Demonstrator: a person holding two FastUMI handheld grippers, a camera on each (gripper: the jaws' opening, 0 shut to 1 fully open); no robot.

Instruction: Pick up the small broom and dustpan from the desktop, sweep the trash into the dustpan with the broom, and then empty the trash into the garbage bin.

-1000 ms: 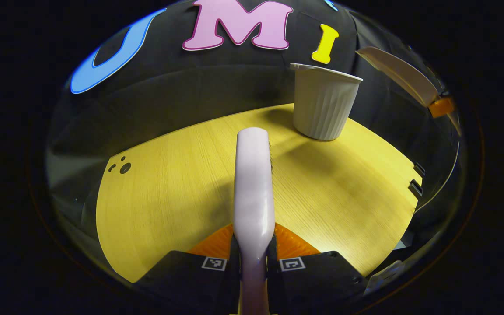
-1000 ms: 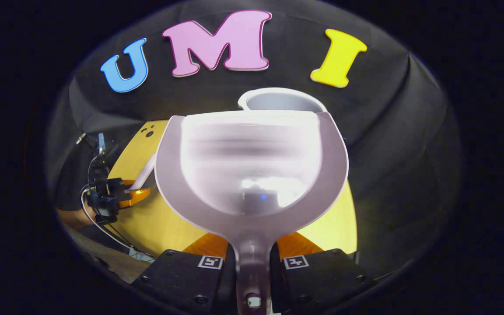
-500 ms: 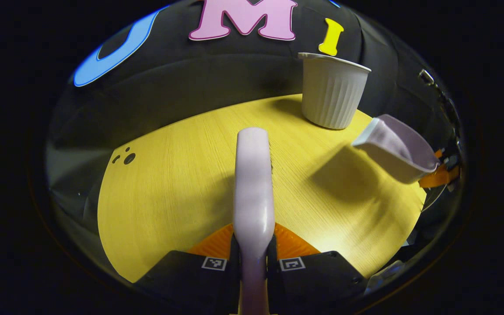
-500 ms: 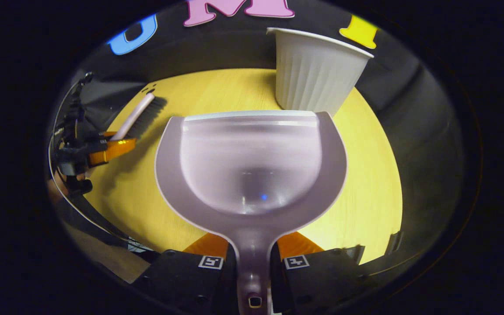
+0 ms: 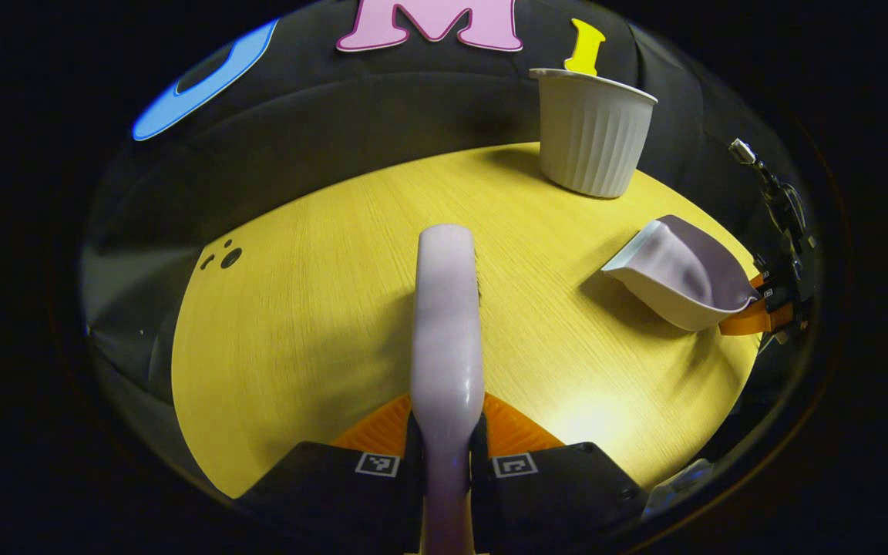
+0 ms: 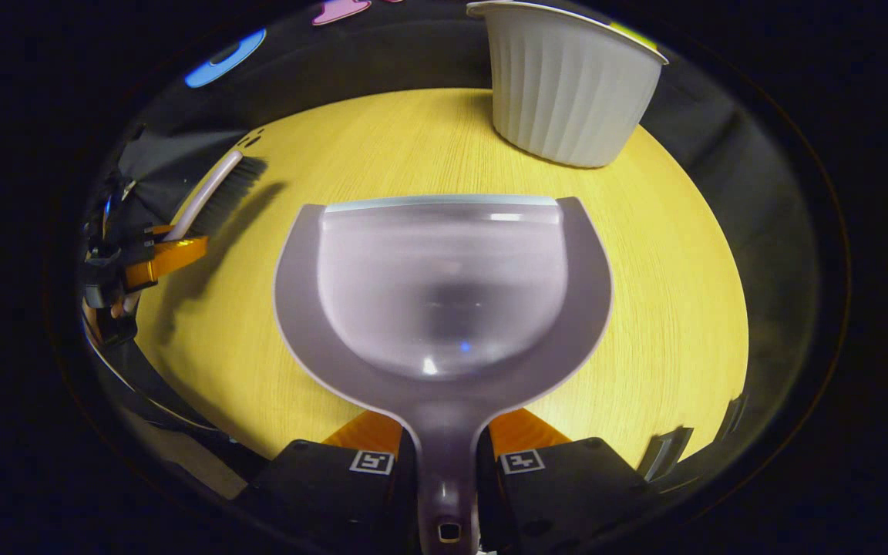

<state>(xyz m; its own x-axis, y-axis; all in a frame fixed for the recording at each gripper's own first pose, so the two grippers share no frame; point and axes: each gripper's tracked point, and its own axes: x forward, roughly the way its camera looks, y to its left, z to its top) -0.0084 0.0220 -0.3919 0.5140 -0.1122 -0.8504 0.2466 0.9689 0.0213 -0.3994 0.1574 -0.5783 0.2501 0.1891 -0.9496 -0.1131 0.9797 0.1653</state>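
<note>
Now left gripper, jaws clamped on the broom handle, holds it over the yellow counter, while right gripper, jaws clamped on the dustpan handle, holds it low before the ribbed bin.

A staged recording booth: black cloth is hanging as a wall behind a small wooden desk.
</note>
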